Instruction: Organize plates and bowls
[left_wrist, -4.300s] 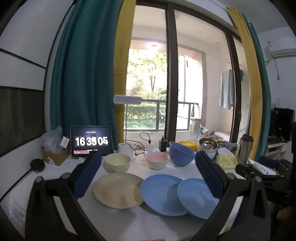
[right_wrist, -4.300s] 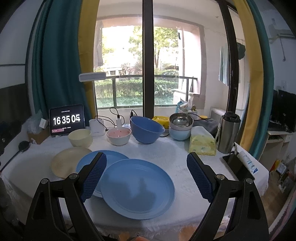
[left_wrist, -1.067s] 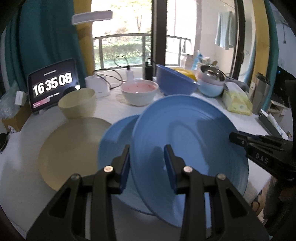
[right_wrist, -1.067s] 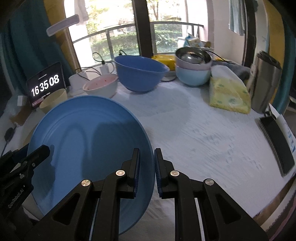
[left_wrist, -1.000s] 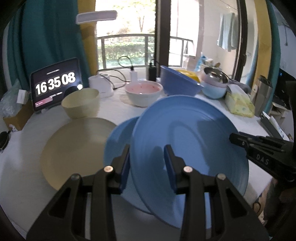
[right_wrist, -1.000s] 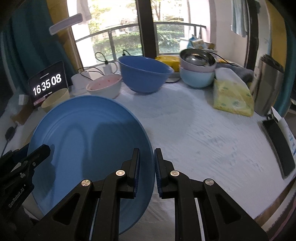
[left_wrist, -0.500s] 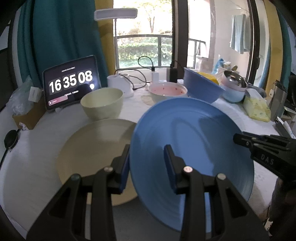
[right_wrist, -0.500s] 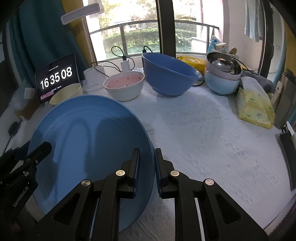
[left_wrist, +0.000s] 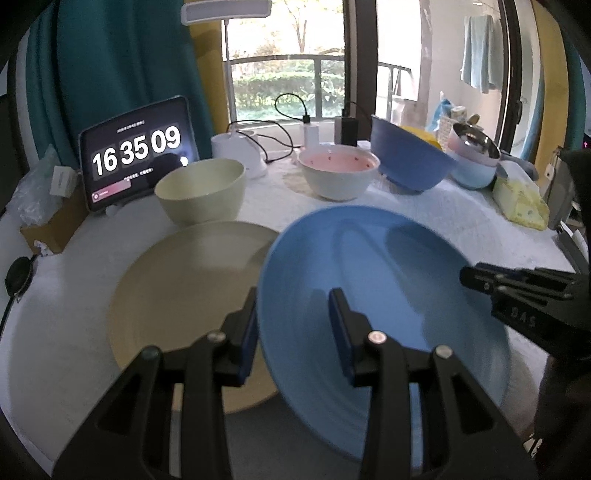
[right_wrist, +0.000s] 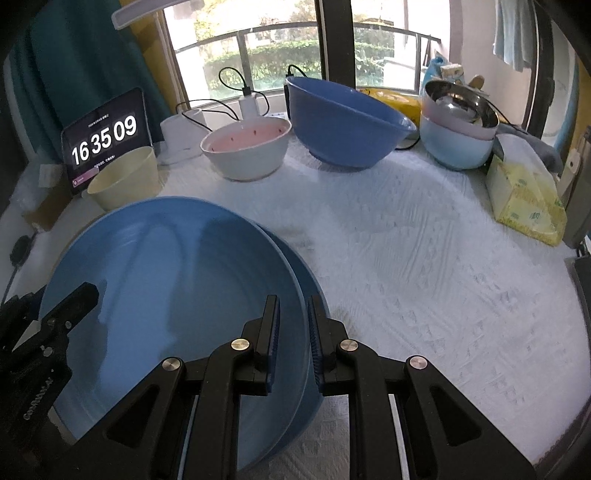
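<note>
Both grippers carry one blue plate (left_wrist: 388, 266), tilted a little above the white tablecloth. My left gripper (left_wrist: 295, 325) is shut on its near-left rim, one pad under the edge and one on the inner face. On the opposite rim my right gripper (right_wrist: 293, 325) is shut too, its pads pinching the edge. A second blue plate (right_wrist: 314, 306) lies right beneath, showing only as a crescent in the right wrist view. Just left of them a cream plate (left_wrist: 177, 288) rests flat on the cloth.
At the back stand a cream bowl (left_wrist: 201, 192), a white bowl with pink inside (left_wrist: 338, 173), a large blue bowl (right_wrist: 347, 122) and stacked bowls topped by a steel one (right_wrist: 458, 125). A tablet clock (left_wrist: 136, 155) stands far left, a yellow tissue pack (right_wrist: 524, 195) right.
Both grippers have carried the blue plate leftward and slightly down. It now covers the second blue plate, which the left wrist view no longer shows.
</note>
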